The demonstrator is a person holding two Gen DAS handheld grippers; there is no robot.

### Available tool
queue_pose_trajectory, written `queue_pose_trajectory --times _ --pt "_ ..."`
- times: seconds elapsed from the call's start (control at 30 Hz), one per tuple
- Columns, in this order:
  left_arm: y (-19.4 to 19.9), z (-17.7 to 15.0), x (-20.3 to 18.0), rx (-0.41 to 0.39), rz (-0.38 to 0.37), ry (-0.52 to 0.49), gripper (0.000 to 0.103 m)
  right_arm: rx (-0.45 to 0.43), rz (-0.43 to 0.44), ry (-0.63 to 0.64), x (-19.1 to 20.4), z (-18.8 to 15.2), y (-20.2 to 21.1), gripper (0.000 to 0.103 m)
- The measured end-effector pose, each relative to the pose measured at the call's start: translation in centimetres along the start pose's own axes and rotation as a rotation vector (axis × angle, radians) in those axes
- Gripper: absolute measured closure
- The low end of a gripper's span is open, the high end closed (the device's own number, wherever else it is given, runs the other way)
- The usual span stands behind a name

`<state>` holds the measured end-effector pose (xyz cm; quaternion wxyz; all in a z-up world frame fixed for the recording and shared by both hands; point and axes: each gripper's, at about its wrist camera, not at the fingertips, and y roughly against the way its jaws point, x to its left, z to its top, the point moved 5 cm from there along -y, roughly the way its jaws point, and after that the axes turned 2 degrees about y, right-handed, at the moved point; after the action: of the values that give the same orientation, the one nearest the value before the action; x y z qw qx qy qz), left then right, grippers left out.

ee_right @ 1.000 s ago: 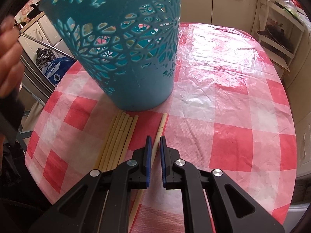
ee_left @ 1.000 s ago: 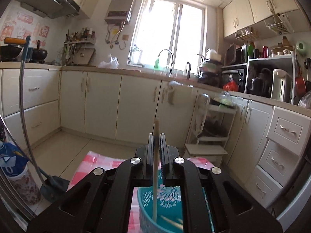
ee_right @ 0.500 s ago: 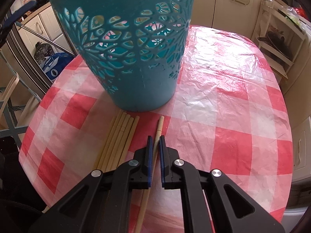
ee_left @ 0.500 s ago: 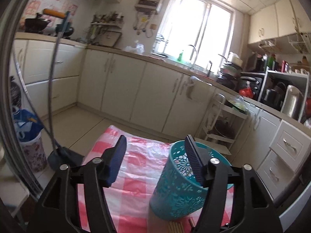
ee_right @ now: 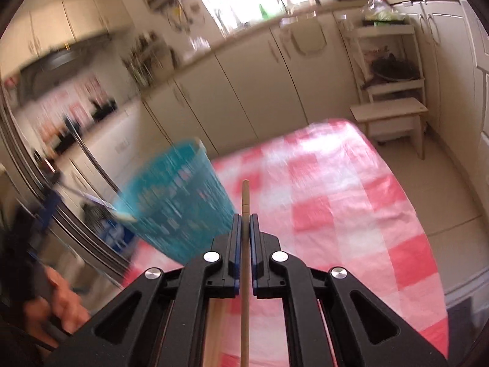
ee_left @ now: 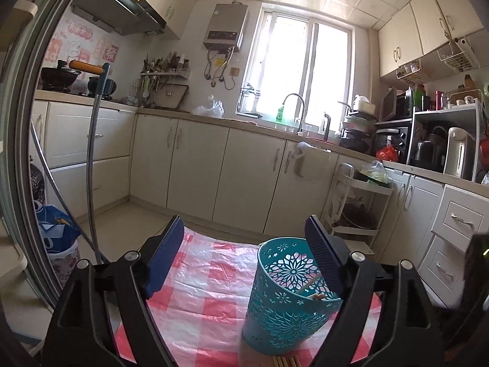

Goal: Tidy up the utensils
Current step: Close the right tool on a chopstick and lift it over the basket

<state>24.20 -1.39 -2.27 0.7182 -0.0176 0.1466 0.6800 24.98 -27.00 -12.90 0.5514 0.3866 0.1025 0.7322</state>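
A teal openwork basket [ee_left: 287, 299] stands on the red-and-white checked table [ee_left: 198, 278], with chopsticks [ee_left: 314, 296] leaning inside it. My left gripper [ee_left: 244, 223] hovers behind and above it, jaws opening wide with nothing between them. Ends of more chopsticks [ee_left: 285, 361] lie on the cloth by the basket's foot. In the blurred right wrist view, my right gripper [ee_right: 243, 220] is shut on one wooden chopstick [ee_right: 244, 195], raised above the table [ee_right: 351, 214] just right of the basket [ee_right: 180, 202]. Loose chopsticks [ee_right: 218, 330] lie below it.
A person's hand [ee_right: 61, 302] shows at the lower left. A small wooden stool [ee_right: 391, 119] and a white rack [ee_left: 357, 208] stand beyond the table's far end. A pole with an orange handle [ee_left: 91, 165] and a blue bag [ee_left: 55, 238] are at the left.
My left gripper let its chopstick go into the basket, opened wide and drew back. My right gripper lifted one chopstick off the cloth and swung upward.
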Motion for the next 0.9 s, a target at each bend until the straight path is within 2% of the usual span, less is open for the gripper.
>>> queue_pose_trajectory --times 0.13,0.27,0.33,0.5,0.6,0.7,0.9 --pt "0.6 0.1 0.0 -0.025 0.009 0.01 0.025 -0.2 0.127 -0.119 1.1 3.0 2.5 0.097" --pt "1.0 0.0 -0.2 -0.036 0.013 0.022 0.025 -0.367 0.199 -0.269 1.1 6.1 3.2 0.097" --pt "1.2 -0.2 -0.3 -0.038 0.017 0.016 0.025 -0.439 0.22 -0.327 1.0 7.3 3.2 0.097" --pt "1.9 -0.4 0.3 -0.05 0.036 -0.009 0.025 -0.554 0.267 -0.404 0.9 10.0 2.9 0.097" --pt "1.8 -0.3 0.6 -0.053 0.04 -0.028 0.025 -0.592 0.256 -0.425 0.9 10.6 2.0 0.097" --pt "1.1 0.1 0.6 -0.052 0.04 -0.032 0.024 -0.587 0.209 -0.4 0.9 10.5 0.7 0.097" --pt "0.6 0.2 0.3 -0.026 0.016 -0.01 0.023 -0.519 0.099 -0.208 3.0 10.1 -0.8 0.097"
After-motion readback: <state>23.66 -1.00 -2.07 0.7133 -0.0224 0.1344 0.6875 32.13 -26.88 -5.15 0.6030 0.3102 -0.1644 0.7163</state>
